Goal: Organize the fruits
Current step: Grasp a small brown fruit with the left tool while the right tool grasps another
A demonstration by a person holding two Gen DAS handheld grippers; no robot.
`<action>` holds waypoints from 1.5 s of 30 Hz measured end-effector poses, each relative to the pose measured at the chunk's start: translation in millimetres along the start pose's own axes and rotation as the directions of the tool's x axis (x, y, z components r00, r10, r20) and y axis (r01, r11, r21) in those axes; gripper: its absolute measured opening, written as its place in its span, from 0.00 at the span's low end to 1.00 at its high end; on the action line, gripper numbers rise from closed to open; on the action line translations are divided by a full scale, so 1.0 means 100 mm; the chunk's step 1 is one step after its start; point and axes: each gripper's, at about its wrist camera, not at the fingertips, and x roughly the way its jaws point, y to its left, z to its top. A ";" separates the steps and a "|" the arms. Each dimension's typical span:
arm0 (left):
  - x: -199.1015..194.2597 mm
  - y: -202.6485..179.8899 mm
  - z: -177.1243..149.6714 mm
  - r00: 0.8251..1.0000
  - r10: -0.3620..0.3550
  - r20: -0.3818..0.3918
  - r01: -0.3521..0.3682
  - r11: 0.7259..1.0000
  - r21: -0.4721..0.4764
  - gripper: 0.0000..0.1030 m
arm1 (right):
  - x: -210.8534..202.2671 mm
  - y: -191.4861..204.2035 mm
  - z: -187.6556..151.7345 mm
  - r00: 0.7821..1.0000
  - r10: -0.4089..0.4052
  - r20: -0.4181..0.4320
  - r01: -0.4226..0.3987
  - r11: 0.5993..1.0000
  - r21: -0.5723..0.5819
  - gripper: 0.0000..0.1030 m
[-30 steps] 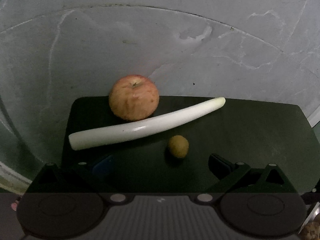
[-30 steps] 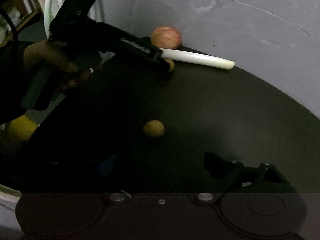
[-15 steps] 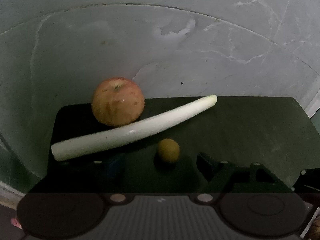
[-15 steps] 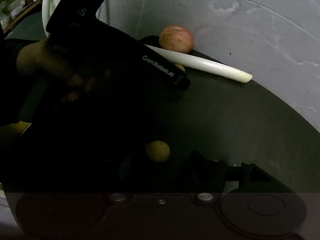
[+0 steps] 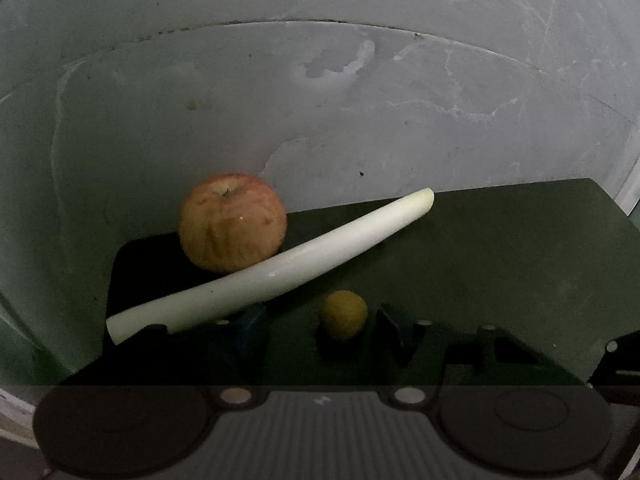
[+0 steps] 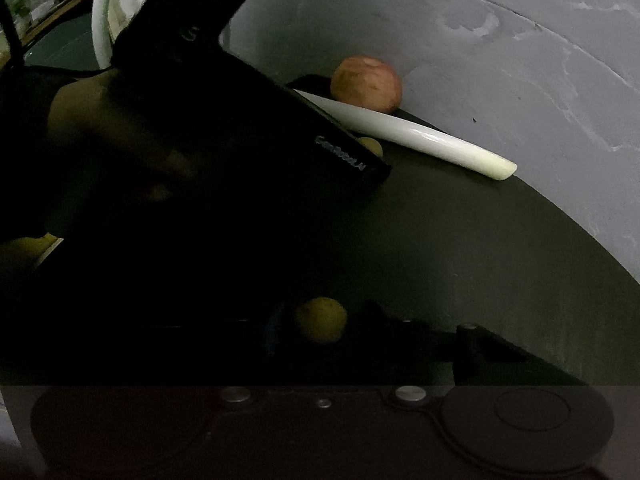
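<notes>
Dark mat (image 5: 500, 264) sitting against a grey marble wall (image 5: 320, 112). White leek stalk (image 5: 276, 270) lying diagonally at the far left, leaning on the apple (image 5: 231, 222) behind it. Left gripper (image 5: 320, 322) closing around a small yellow-green fruit (image 5: 343, 314), pads not touching yet. Right gripper (image 6: 320, 322) closing around another small yellow fruit (image 6: 320, 319) near centre; contact unclear.

Small yellow fruit (image 6: 320, 319) between closing right gripper (image 6: 320, 330) fingers
</notes>
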 end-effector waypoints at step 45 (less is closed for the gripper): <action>-0.99 -0.78 -0.35 0.997 -0.066 0.044 0.072 0.986 -0.152 0.27 | -1.11 -0.42 -0.38 0.965 -0.075 0.252 0.046 0.991 0.122 0.30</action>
